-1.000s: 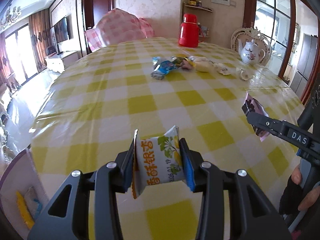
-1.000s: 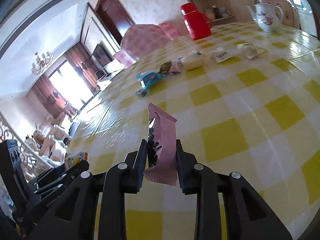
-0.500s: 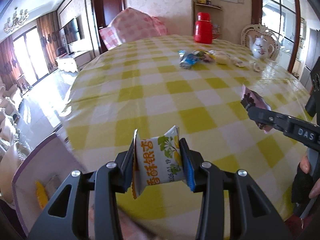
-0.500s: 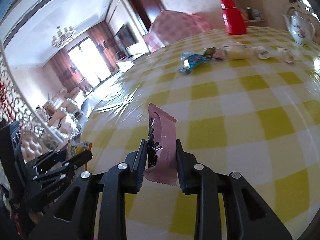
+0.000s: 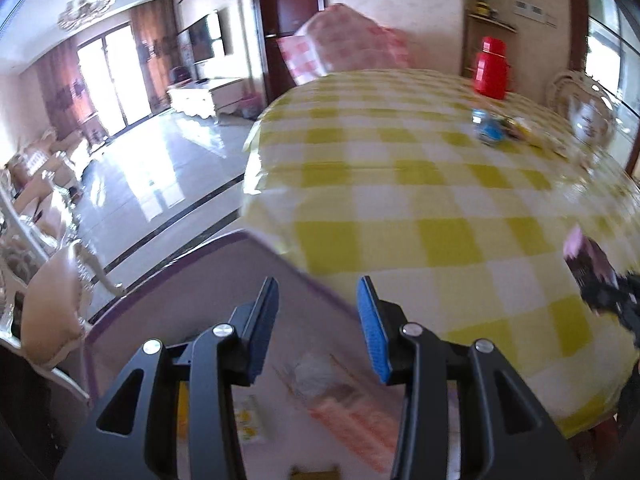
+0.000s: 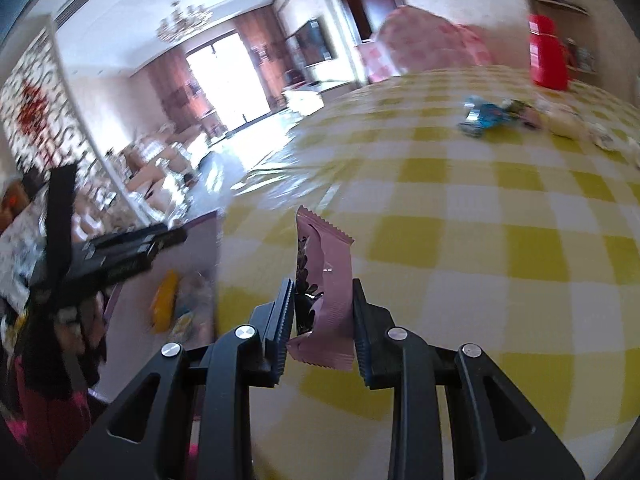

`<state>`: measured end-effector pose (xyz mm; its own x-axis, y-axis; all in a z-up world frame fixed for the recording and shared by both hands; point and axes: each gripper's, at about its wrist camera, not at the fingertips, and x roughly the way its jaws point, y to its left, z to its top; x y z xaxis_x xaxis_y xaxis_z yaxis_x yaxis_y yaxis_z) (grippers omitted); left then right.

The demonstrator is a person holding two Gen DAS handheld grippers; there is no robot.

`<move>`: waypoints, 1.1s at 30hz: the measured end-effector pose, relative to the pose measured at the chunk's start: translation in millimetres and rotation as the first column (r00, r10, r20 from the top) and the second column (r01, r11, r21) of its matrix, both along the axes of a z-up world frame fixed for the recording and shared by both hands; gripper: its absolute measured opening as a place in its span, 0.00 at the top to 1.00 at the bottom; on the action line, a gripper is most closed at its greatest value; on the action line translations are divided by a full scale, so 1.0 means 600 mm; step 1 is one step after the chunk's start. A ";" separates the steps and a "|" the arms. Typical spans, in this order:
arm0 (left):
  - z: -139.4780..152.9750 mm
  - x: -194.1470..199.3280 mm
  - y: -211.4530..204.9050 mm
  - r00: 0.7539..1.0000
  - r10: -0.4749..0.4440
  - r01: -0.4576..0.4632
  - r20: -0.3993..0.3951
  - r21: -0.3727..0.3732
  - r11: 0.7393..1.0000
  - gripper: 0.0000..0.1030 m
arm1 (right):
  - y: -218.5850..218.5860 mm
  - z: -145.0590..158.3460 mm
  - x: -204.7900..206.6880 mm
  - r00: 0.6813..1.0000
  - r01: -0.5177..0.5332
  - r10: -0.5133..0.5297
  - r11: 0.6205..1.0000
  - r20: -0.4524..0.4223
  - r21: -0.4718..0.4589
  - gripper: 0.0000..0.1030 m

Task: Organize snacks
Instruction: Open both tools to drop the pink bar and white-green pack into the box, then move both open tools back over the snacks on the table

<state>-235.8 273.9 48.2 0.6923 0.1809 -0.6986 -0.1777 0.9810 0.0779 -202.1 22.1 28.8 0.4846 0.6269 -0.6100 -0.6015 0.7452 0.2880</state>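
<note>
Right wrist view: pink snack packet — light, crinkly, slippery film — clamped mid-body in right hand-held gripper; left hand-held gripper apart, empty.

1. Daylight floods in from the far windows, blown out white.
2. Glare streaks the floor.
3. The tablecloth smears with motion blur.
4. Edges bend, fisheye-curved.

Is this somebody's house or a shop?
Most likely a house: a dining room opening onto a living room. There is a round table with a yellow checked cloth, a white teapot and red flask on it, and further back a chandelier and a wall television.
</note>
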 end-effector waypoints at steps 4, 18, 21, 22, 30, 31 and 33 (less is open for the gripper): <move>-0.009 -0.005 0.043 0.999 0.041 -0.041 -0.027 -0.011 0.999 0.60 | 0.057 0.001 -0.031 0.995 -0.096 0.096 0.995 0.010 -0.028 0.73; 0.014 -0.032 0.103 0.969 0.242 -0.242 0.051 0.002 0.970 0.02 | 0.227 -0.011 -0.147 0.899 -0.428 0.436 0.895 0.038 -0.123 0.38; 0.020 -0.036 0.102 0.965 0.252 -0.252 0.075 -0.009 0.968 0.02 | 0.192 0.006 -0.127 0.932 -0.347 0.356 0.931 0.070 -0.113 0.36; 0.021 -0.034 0.097 0.967 0.243 -0.241 0.079 -0.028 0.970 0.02 | 0.166 0.012 -0.109 0.947 -0.308 0.314 0.948 0.064 -0.083 0.34; 0.030 0.010 -0.013 0.996 0.077 -0.073 0.035 -0.110 0.991 0.02 | -0.075 0.044 -0.001 0.989 0.131 -0.135 0.989 0.065 0.066 0.22; 0.034 0.024 -0.039 0.999 0.035 -0.031 0.023 -0.142 0.989 0.02 | -0.101 0.044 0.008 0.980 0.182 -0.187 0.981 0.069 0.073 0.19; 0.045 0.050 -0.087 0.999 -0.036 0.038 0.018 -0.187 0.982 0.02 | -0.150 0.043 0.028 0.955 0.284 -0.288 0.957 0.074 0.065 0.16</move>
